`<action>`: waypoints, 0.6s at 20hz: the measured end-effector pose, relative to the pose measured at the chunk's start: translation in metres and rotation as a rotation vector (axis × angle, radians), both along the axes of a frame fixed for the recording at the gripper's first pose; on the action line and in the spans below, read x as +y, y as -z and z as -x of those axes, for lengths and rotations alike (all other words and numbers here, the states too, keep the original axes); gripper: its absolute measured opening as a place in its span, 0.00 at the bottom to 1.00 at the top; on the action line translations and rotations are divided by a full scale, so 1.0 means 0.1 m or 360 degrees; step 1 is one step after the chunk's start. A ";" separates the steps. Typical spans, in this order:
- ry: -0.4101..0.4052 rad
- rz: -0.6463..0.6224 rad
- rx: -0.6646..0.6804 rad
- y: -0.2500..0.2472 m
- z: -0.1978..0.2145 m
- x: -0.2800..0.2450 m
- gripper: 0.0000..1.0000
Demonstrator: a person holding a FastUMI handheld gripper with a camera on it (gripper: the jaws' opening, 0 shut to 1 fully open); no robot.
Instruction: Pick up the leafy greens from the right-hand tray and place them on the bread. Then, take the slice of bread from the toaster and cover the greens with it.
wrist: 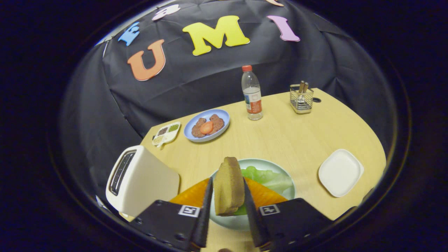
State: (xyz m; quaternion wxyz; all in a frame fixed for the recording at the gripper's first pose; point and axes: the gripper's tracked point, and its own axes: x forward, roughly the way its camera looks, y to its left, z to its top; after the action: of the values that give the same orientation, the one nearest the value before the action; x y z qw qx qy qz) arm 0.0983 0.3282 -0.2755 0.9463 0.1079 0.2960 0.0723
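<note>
A brown slice of bread stands on edge, tilted slightly, clamped between the two fingers of the gripper, which press on its broad faces. It hangs above a pale green plate near the worktop's front edge. On that plate lie light green leafy greens over an orange layer. The white toaster stands at the front left corner, its slots empty. The square white tray sits bare by the right edge.
</note>
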 end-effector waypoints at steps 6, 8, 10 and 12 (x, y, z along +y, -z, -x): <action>0.0141 0.0024 -0.0122 -0.29 -0.03 -0.48 0.95; 0.0151 0.0037 -0.0184 -0.45 0.00 -0.63 0.94; 0.0154 0.0053 -0.0254 -0.65 0.03 -0.79 0.95; 0.0142 0.0094 -0.0351 -0.87 0.04 -0.96 0.96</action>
State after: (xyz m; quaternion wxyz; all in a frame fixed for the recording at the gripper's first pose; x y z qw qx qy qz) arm 0.0940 0.2324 -0.1882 0.9782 0.0843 0.1872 0.0328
